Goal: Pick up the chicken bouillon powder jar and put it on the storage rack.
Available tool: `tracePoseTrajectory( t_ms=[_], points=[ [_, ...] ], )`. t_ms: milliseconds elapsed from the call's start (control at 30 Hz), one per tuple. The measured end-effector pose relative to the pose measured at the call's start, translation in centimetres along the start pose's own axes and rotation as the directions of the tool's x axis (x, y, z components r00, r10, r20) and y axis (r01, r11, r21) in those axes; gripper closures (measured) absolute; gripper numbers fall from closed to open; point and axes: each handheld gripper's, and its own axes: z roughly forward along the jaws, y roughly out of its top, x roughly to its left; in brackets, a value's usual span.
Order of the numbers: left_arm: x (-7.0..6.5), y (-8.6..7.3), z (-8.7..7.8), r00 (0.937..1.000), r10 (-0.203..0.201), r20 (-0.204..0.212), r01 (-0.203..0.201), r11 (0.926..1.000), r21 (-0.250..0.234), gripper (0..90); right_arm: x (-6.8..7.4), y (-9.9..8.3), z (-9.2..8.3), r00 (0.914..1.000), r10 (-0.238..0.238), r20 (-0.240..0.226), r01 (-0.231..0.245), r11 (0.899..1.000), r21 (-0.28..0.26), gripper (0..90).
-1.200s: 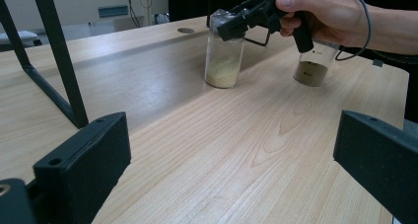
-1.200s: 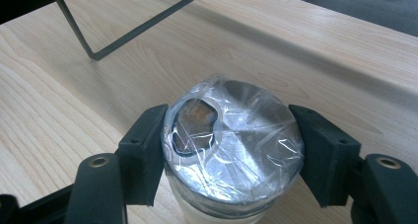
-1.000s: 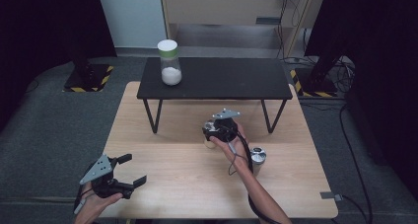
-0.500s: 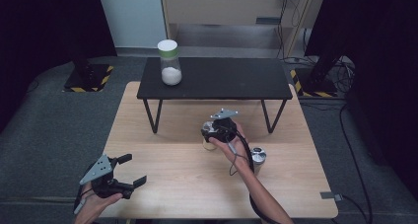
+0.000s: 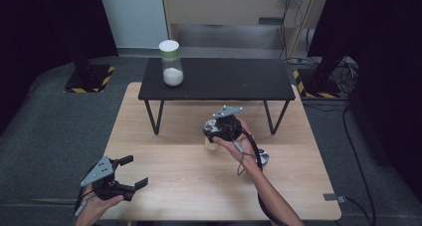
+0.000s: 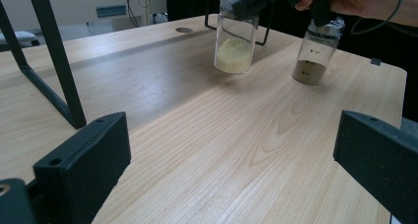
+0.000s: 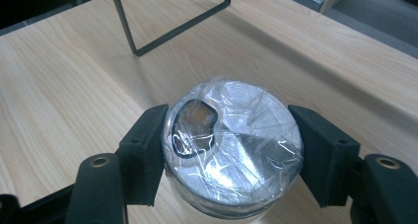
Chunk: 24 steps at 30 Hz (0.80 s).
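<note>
Jar (image 6: 234, 39) with yellow grains hangs just above the table (image 5: 199, 186), clamped at its foil cap by your right gripper (image 5: 222, 128), prob. to carry it upright. Left gripper (image 5: 128, 175) waits wide, holding nothing.

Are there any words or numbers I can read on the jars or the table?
None can be read.
Clear jar of dark powder: two tiny dark marks on the glass, too small to read.
Clear jar of yellowish grains, held in the right gripper: no label seen.
White-lidded jar of white powder on the black shelf: no text seen.
</note>
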Motion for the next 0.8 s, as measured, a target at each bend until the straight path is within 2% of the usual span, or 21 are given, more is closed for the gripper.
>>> tracePoseTrajectory(
  t_ms=[400,800],
  points=[
    [0.0,0.0,0.1,1.0,0.0,0.006,0.0,1.0,0.003,0.0,-1.2,0.9,-1.8,0.9975,-0.053,-0.046,0.054,0.998,0.018,35.3],
    [0.0,0.1,0.1,1.0,0.001,0.006,-0.001,1.0,0.006,0.0,-1.7,3.0,-4.6,0.993,-0.084,-0.083,0.086,0.996,0.017,35.3]
  ],
)
